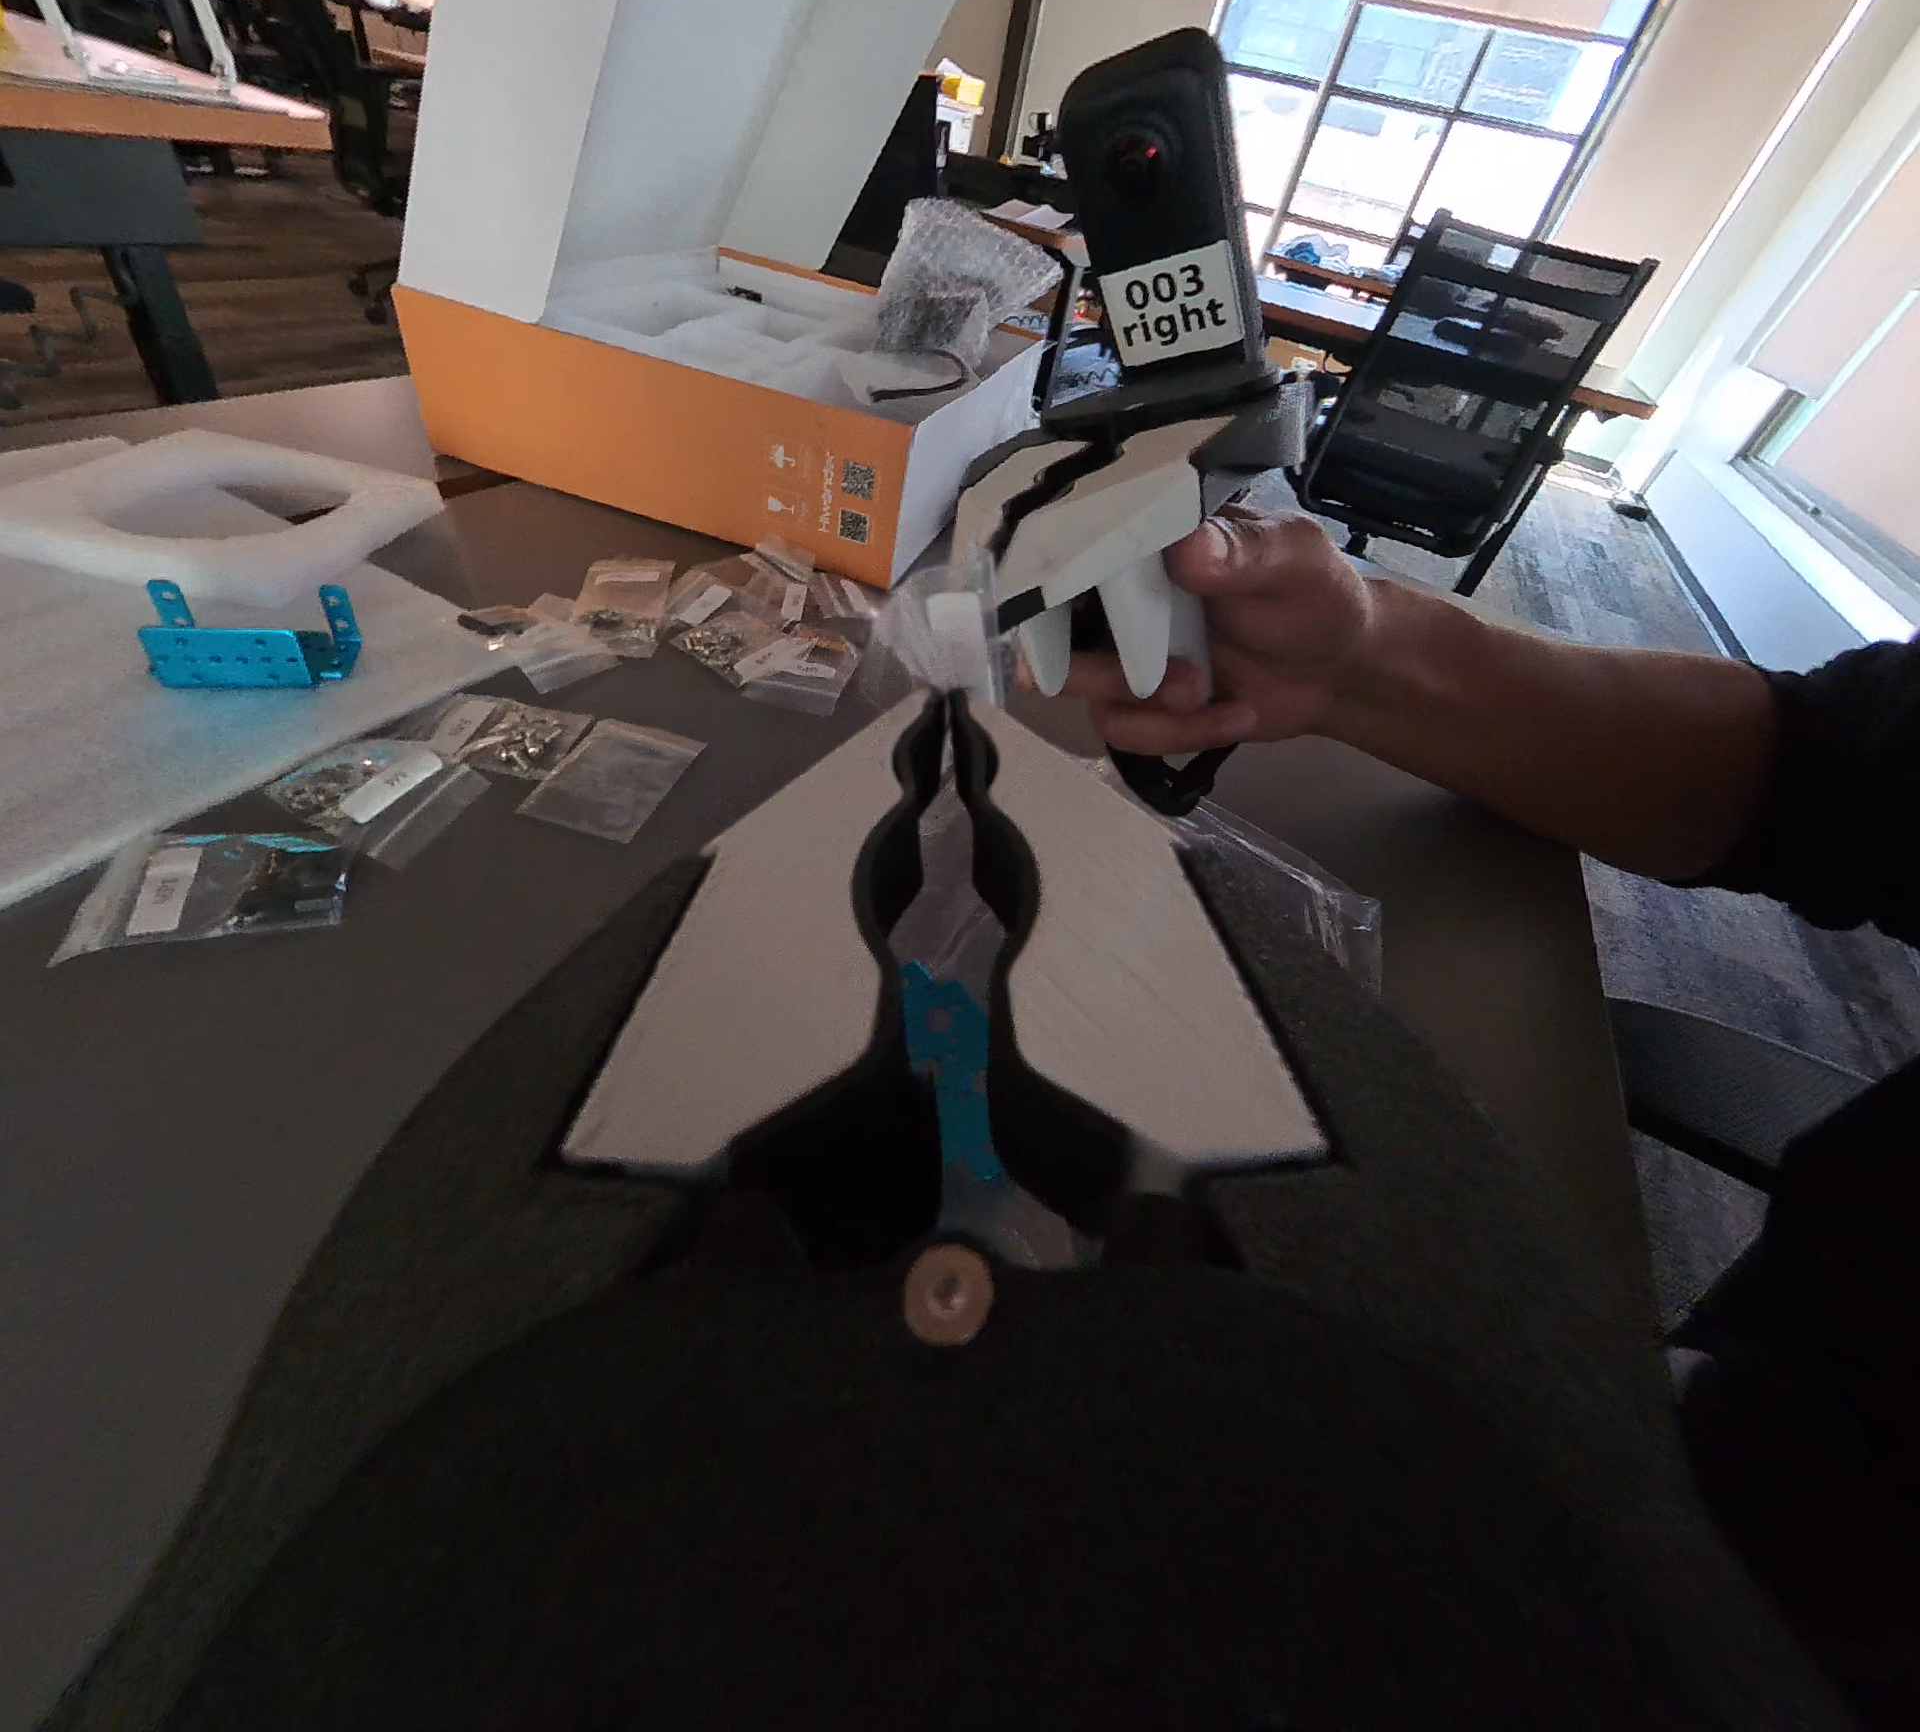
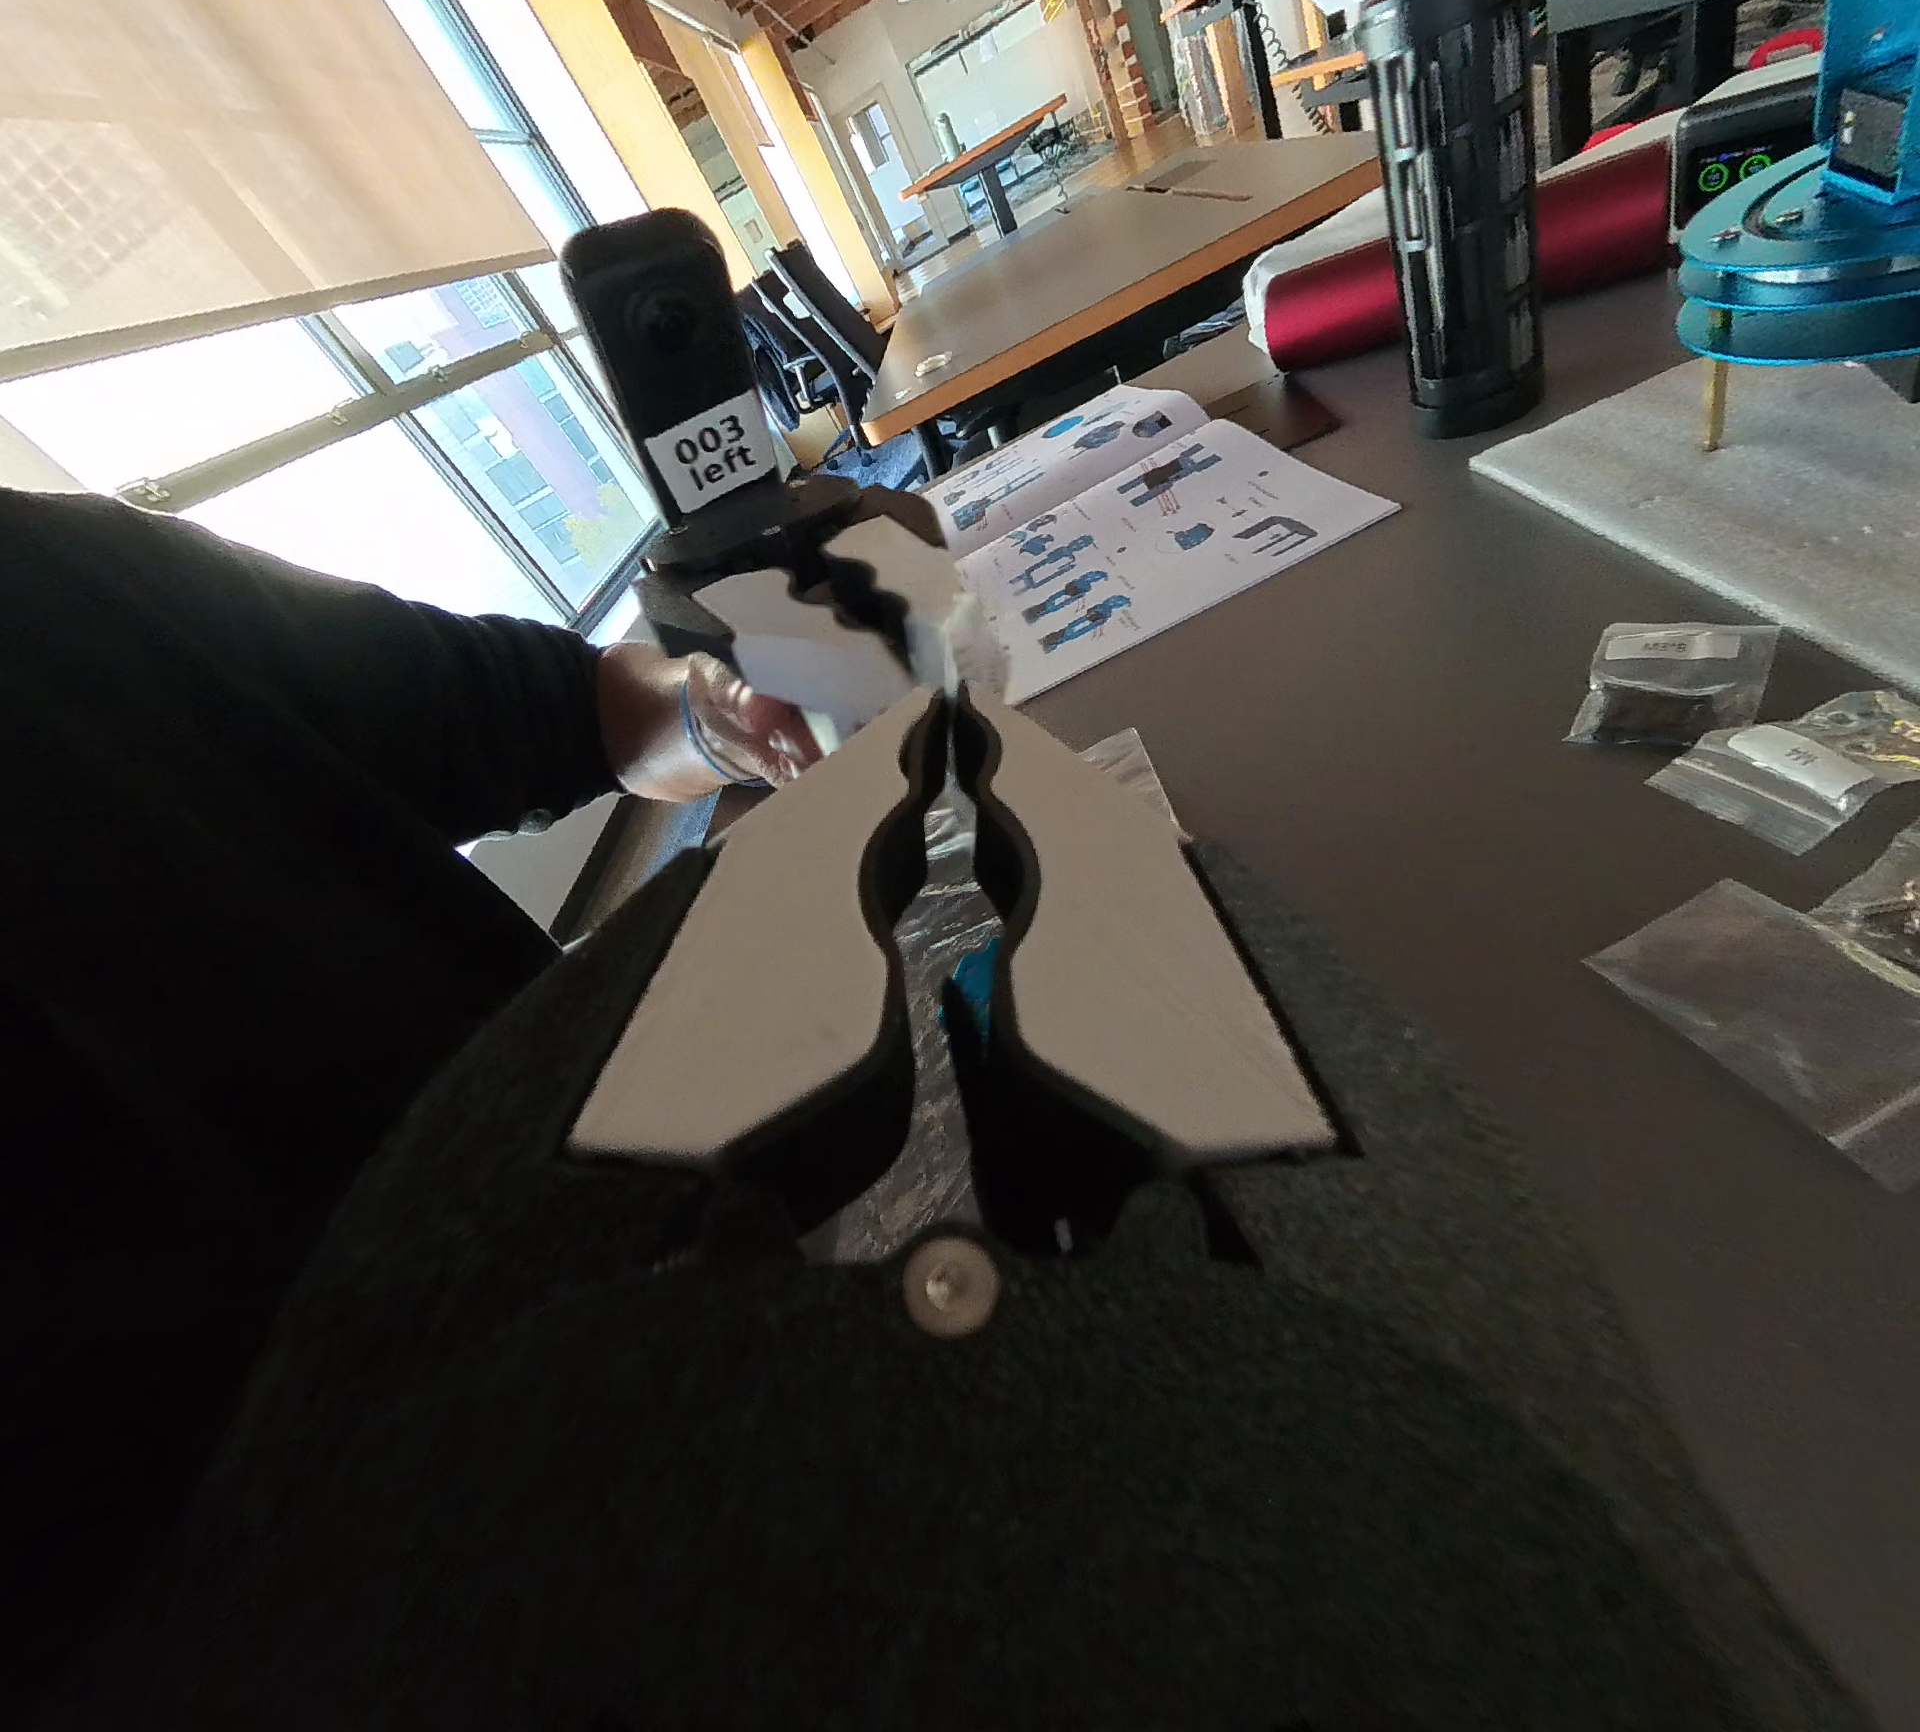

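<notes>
Both grippers pinch the top edge of one clear plastic bag (image 1: pixel 1283 898) and hold it above the dark table (image 1: pixel 312 1111). My left gripper (image 1: pixel 948 708) is shut on the bag. A blue perforated metal part (image 1: pixel 951 1080) hangs inside the bag, seen through the gap between the fingers. The right gripper (image 1: pixel 966 633), held by a hand, meets it tip to tip. In the right wrist view my right gripper (image 2: pixel 951 708) is shut on the same bag (image 2: pixel 935 929), with the blue part (image 2: pixel 977 976) below it. The left gripper (image 2: pixel 935 633) faces it.
An open orange and white box (image 1: pixel 665 435), white foam (image 1: pixel 229 498), a blue bracket (image 1: pixel 249 643) and several small bags of screws (image 1: pixel 623 622) lie on the left. An open booklet (image 2: pixel 1143 539), black tumbler (image 2: pixel 1455 228), blue assembly (image 2: pixel 1818 248) and more bags (image 2: pixel 1714 747) lie on the table (image 2: pixel 1403 851). My left and right fingertips are right by each other. The blue bracket (image 1: pixel 249 643) is about equally far from each gripper, around 25 cm.
</notes>
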{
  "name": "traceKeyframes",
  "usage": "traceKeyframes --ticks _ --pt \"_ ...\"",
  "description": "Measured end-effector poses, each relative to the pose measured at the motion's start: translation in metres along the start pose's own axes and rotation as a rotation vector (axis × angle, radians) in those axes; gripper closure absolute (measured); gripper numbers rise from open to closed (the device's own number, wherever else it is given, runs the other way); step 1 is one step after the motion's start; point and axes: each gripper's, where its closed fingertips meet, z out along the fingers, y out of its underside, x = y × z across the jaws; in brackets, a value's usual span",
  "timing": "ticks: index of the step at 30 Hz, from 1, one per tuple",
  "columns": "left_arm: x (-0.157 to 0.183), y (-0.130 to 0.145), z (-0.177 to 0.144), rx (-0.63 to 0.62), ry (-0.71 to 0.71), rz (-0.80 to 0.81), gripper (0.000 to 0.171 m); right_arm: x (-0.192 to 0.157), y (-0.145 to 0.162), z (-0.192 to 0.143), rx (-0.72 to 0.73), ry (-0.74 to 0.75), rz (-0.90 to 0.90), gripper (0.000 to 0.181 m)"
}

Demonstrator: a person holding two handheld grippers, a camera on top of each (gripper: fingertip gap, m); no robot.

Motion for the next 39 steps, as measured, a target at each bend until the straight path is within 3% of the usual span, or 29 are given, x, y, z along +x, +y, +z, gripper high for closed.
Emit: traceKeyframes --ticks 3,8,12,15,28,32,33,35,39 --pt "0.009 0.000 -0.004 -0.005 0.070 0.011 0.171 0.005 -0.001 -0.003 -0.006 0.028 -0.024 0.181" --pt "0.011 -0.017 -0.017 0.076 0.258 -0.234 0.171 -0.006 -0.007 -0.007 0.009 -0.060 -0.010 0.181" --pt "0.007 -0.017 -0.017 0.095 0.287 -0.317 0.171 -0.016 -0.009 -0.009 0.030 -0.142 0.035 0.181" --pt "0.000 -0.020 -0.021 0.112 0.257 -0.281 0.171 -0.017 -0.014 -0.016 0.043 -0.164 0.036 0.166" --pt "0.001 -0.019 -0.021 0.112 0.235 -0.250 0.171 -0.005 -0.010 -0.017 0.023 -0.108 0.027 0.181" --pt "0.000 -0.006 -0.016 0.046 0.200 -0.190 0.170 0.005 -0.003 -0.024 -0.067 -0.035 -0.023 0.181" --pt "-0.001 -0.001 -0.014 0.020 0.187 -0.167 0.160 0.008 0.000 -0.030 -0.092 -0.020 -0.037 0.181" --pt "-0.002 0.011 -0.012 -0.041 0.175 -0.131 0.148 0.015 0.012 -0.046 -0.148 0.017 -0.034 0.181" --pt "-0.017 0.026 -0.011 -0.117 0.092 -0.012 0.147 0.031 0.040 -0.084 -0.328 0.161 -0.095 0.181"
